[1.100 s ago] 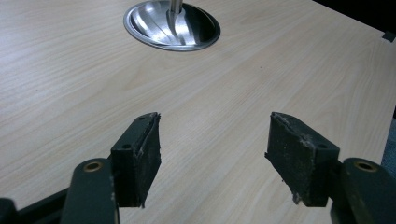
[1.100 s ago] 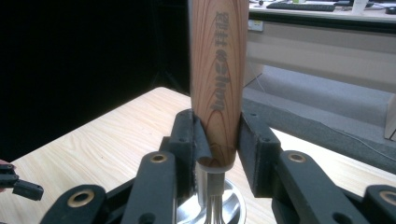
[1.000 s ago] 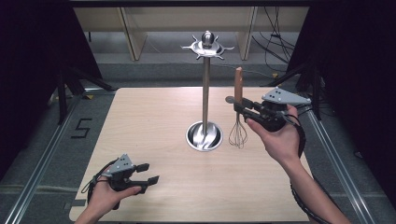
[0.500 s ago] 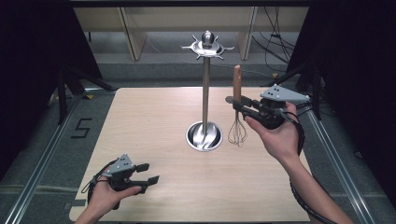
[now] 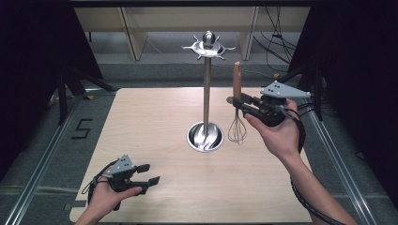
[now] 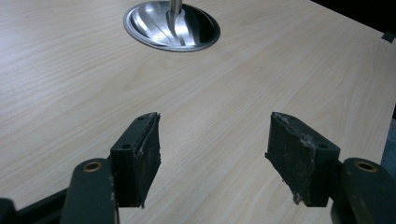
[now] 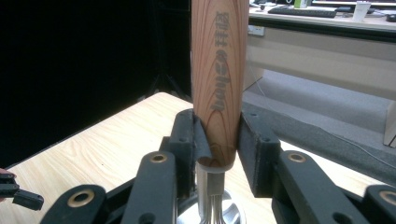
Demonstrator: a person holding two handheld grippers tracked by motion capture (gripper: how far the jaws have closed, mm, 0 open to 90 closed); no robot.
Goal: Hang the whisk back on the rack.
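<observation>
A whisk (image 5: 237,117) with a wooden handle (image 7: 218,84) and wire loops hangs upright above the table, just right of the stand's base. My right gripper (image 5: 237,104) is shut on the lower end of that handle; both pads (image 7: 201,140) press the wood. A steel utensil stand (image 5: 206,89) rises mid-table, with a round dish base (image 6: 171,31) and a hooked crown (image 5: 208,47) on top. My left gripper (image 5: 148,173) rests low near the front left edge of the table, jaws open, nothing between its pads (image 6: 144,154).
The light wooden table (image 5: 155,126) has bare room left of the stand and along the front. Dark curtains flank both sides. Metal rails (image 5: 42,154) run along the table's edges, and shelves with cables stand behind it.
</observation>
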